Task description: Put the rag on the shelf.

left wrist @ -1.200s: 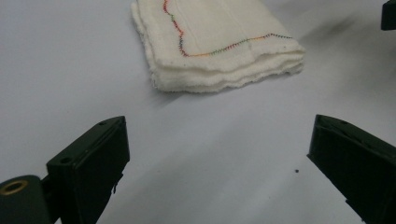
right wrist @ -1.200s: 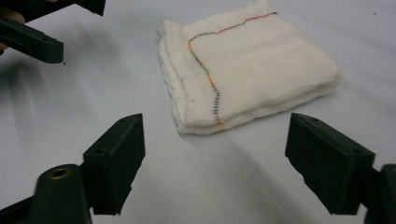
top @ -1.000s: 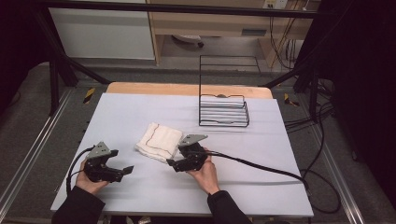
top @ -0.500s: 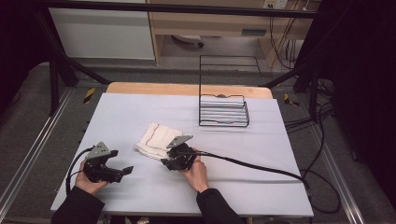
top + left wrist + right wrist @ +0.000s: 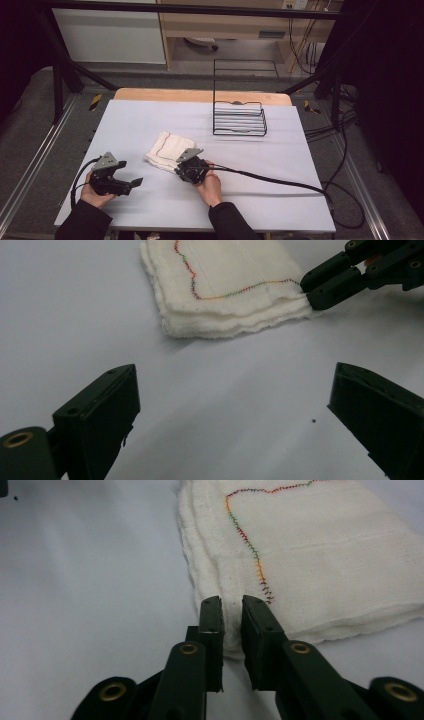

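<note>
A folded white cloth [image 5: 165, 147] with a coloured stitched line lies on the pale table [image 5: 290, 165], left of centre. My right gripper [image 5: 178, 168] is at the cloth's near right corner. In the right gripper view its jaws have just been closing, and the right gripper [image 5: 231, 611] is now pinched on the edge of the cloth [image 5: 325, 545]. The left gripper view shows the right gripper [image 5: 306, 294] biting that corner of the cloth [image 5: 230, 280]. My left gripper [image 5: 134, 183] rests near the front left, apart from the cloth, and the left gripper [image 5: 235, 410] is open with bare table between its fingers.
A black wire rack [image 5: 239, 120] stands at the back right of the table. The right gripper's black cable [image 5: 270, 180] runs across the table to the right edge. A wooden board edge [image 5: 200, 95] shows along the far side.
My right gripper moved left to the cloth's near corner and its jaws went from open to closed on that corner. The left gripper stayed put.
</note>
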Tool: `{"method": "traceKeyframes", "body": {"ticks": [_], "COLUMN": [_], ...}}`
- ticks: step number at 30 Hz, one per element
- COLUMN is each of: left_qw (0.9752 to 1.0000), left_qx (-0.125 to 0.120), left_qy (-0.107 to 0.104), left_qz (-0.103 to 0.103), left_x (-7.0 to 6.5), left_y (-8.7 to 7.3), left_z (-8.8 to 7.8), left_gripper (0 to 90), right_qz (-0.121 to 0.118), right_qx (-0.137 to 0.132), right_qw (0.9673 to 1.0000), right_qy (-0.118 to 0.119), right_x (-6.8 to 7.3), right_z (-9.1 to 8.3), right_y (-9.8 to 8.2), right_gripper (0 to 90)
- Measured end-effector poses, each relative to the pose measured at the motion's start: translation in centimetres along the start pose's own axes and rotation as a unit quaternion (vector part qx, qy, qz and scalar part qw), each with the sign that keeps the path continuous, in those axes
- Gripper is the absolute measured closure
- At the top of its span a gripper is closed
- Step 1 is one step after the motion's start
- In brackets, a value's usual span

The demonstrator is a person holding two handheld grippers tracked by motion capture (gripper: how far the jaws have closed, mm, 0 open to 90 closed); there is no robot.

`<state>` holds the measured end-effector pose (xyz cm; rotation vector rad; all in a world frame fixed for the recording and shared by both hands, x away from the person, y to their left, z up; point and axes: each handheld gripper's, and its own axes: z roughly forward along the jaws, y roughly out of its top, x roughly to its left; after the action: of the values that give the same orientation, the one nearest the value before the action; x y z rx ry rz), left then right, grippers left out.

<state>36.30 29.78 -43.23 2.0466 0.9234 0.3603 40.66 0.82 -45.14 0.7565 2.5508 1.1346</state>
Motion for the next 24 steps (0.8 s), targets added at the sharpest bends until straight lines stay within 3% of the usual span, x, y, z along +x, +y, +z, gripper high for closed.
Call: {"method": "traceKeyframes", "body": {"ticks": [8, 16, 24], "left_qw": [1.0, 1.0, 0.9996], "left_qx": [-0.001, -0.003, -0.001], "left_qy": [0.0, 0.001, 0.003], "left_qz": [-0.001, -0.006, -0.027], "left_x": [0.1, 0.2, -0.3], "left_y": [0.0, 0.0, 0.7], "left_z": [-0.1, -0.2, 0.1], "left_gripper": [5.8, 6.0, 8.9], "right_qz": [0.008, 0.012, 0.011], "right_qx": [0.004, 0.019, 0.033], "right_qw": [0.9999, 0.9995, 0.9986], "right_qy": [-0.007, 0.024, 0.041], "right_x": [0.0, -0.3, -1.1], "right_z": [-0.3, -2.2, -4.7], "right_y": [0.2, 0.3, -1.8], "right_gripper": [85.7, 85.9, 85.6]}}
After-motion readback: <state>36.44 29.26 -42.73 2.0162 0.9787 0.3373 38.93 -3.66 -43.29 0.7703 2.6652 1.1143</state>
